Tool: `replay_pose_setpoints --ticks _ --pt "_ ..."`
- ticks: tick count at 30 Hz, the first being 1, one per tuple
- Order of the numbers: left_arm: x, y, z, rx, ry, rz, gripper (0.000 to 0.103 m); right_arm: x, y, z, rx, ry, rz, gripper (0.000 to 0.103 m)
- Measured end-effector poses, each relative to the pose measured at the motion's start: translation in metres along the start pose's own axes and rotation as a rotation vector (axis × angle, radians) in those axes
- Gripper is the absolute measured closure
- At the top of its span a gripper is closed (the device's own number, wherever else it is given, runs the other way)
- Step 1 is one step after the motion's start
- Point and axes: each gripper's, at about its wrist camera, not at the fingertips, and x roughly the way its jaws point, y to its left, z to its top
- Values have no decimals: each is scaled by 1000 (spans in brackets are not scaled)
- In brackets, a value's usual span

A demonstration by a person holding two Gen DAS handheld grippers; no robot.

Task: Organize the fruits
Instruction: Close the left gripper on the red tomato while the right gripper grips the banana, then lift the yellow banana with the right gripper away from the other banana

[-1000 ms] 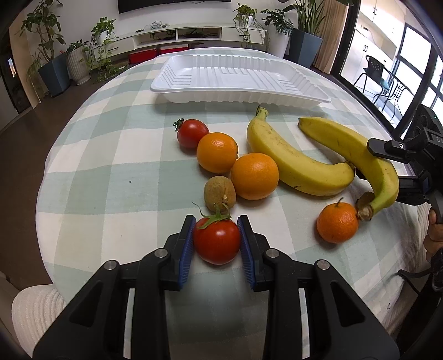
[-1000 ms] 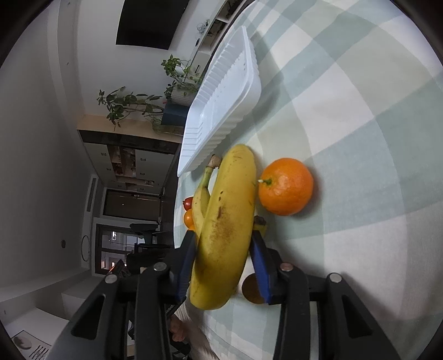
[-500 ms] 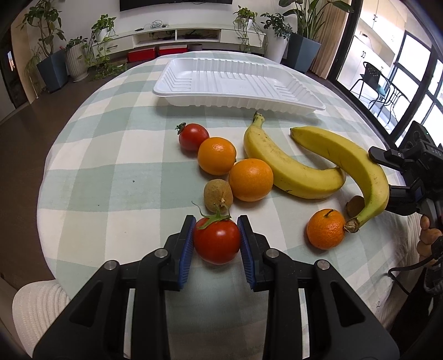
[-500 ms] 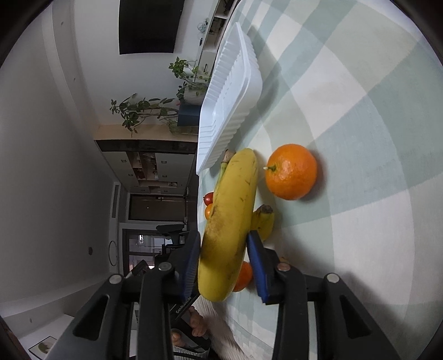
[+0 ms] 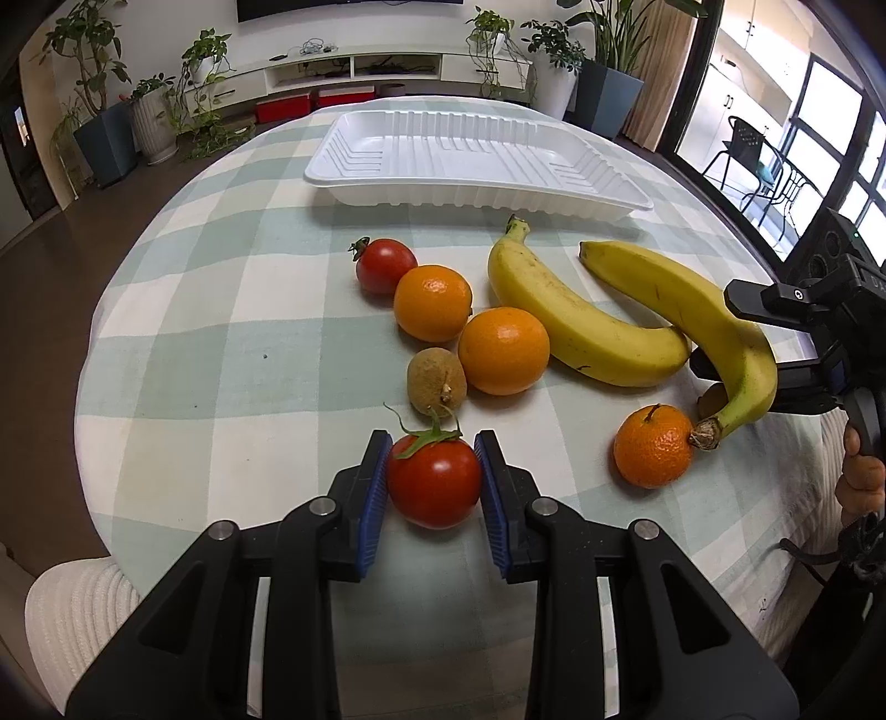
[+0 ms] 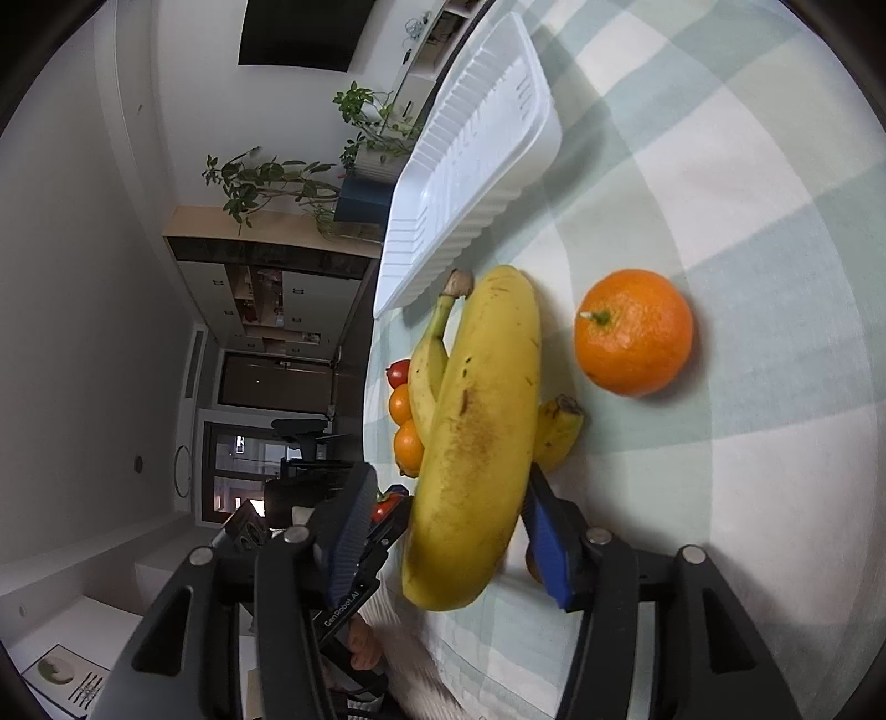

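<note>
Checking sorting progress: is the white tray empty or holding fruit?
Empty. The white tray shows only its bare ribbed floor; both bananas, the oranges, tomatoes and kiwi are outside it on the tablecloth.

Far behind the table I see a long white TV console (image 5: 387, 66) against the wall, with red boxes (image 5: 302, 105) under it on the floor. A dark screen (image 5: 349, 3) hangs above it. On the far left stand potted plants: one in a blue pot (image 5: 105, 138) and one in a ribbed white pot (image 5: 155, 124). On the far right is a big plant in a blue planter (image 5: 609, 97), and beyond the window a black chair (image 5: 747, 149).
</note>
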Motion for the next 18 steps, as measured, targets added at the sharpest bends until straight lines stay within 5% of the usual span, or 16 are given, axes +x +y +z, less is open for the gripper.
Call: replay_pose_setpoints --ticks 4,18 --pt "1 2 0 -8 6 -10 75 -2 -12 1 41 13 54 61" --pt "-4 14 3 -80 0 -89 75 1 -20 -1 91 26 198 62"
